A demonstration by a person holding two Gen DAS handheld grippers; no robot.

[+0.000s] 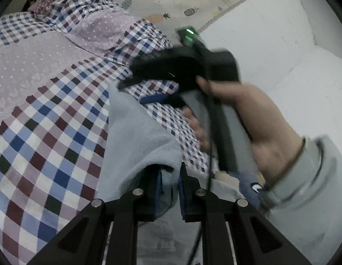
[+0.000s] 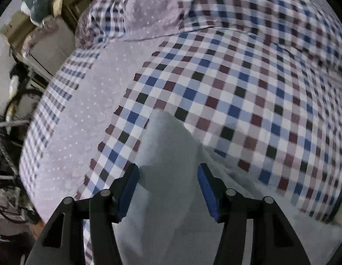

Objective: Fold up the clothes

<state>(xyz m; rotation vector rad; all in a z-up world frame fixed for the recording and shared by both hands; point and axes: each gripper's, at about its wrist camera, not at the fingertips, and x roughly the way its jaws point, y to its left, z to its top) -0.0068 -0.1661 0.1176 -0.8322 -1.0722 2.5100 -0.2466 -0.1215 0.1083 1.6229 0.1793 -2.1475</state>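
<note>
We work over a bed covered in a checked blue, maroon and white cotton quilt (image 1: 49,132) with broad panels of pale lilac dotted fabric (image 1: 27,66) sewn into it. A pillow in the same checked and lilac cloth (image 1: 86,15) lies at the far end of the bed. The pale grey-blue knit garment (image 1: 137,137) lies on the quilt near the bed's right edge, a fold of it rising toward us.

Our left gripper (image 1: 168,190) has its blue-padded fingers (image 1: 158,187) pinching a bunched fold of that garment. Our right gripper (image 2: 168,183) hovers over the garment (image 2: 168,165) with its blue-padded fingers (image 2: 206,187) spread apart, cloth showing between them but not clamped. From the left wrist view, the right gripper's black body (image 1: 184,66) is blurred, held by a bare hand (image 1: 255,119) in a pale grey sleeve (image 1: 308,190).

Beyond the bed's right edge lies a cream floor mat printed with pineapples (image 1: 182,0), and beside it white bulky padding (image 1: 281,55). Past the bed's left edge, in the right wrist view, stand brown cardboard boxes (image 2: 49,39) and a tangle of dark cables (image 2: 7,154).
</note>
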